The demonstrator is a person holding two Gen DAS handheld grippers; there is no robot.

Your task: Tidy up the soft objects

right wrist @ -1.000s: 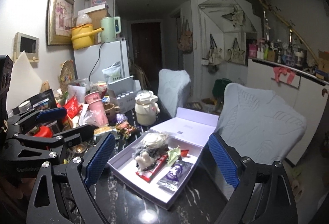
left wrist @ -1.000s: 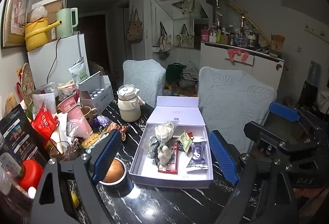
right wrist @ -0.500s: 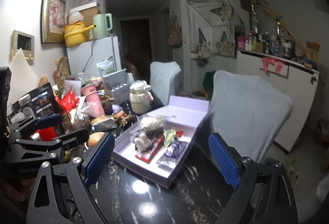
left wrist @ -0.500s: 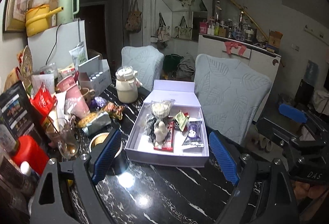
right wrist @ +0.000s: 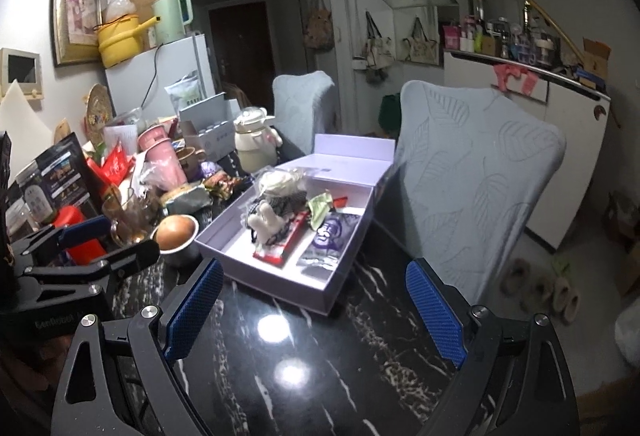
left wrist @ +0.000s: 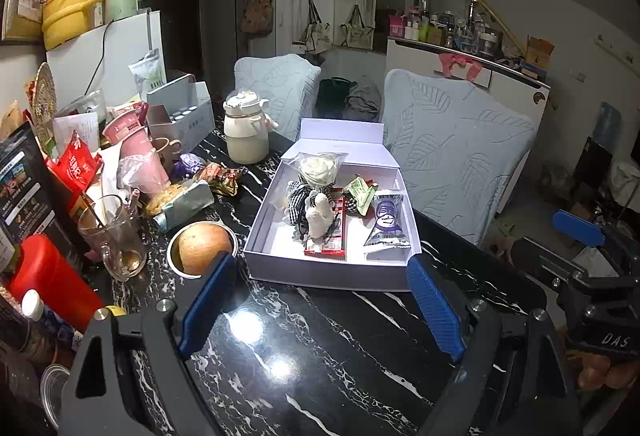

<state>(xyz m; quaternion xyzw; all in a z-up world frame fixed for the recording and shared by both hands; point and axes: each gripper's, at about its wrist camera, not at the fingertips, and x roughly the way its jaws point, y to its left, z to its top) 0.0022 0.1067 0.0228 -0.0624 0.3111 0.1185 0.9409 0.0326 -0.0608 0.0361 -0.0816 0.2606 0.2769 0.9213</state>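
An open white box [left wrist: 332, 272] [right wrist: 280, 286] sits on the black marble table. In it lie a white plush toy [left wrist: 319, 214] [right wrist: 266, 222] on checkered cloth, a clear bag of white stuff [left wrist: 318, 164], a red wrapper [left wrist: 334, 244], a green packet [left wrist: 360, 192] and a purple packet [left wrist: 386, 222] [right wrist: 330, 236]. My left gripper [left wrist: 322, 310] is open and empty, just short of the box's near wall. My right gripper [right wrist: 314, 312] is open and empty, near the box's right corner.
Left of the box stand a metal cup with an orange [left wrist: 202, 248], a glass mug [left wrist: 114, 236], a red bottle [left wrist: 52, 280], pink cups, snack bags and a cream teapot [left wrist: 246, 134]. Two covered chairs [left wrist: 456, 152] stand beyond the table's right edge.
Both grippers have pulled back from the box, toward me; the box looks farther and more bare table shows in front. Both stay open and empty.
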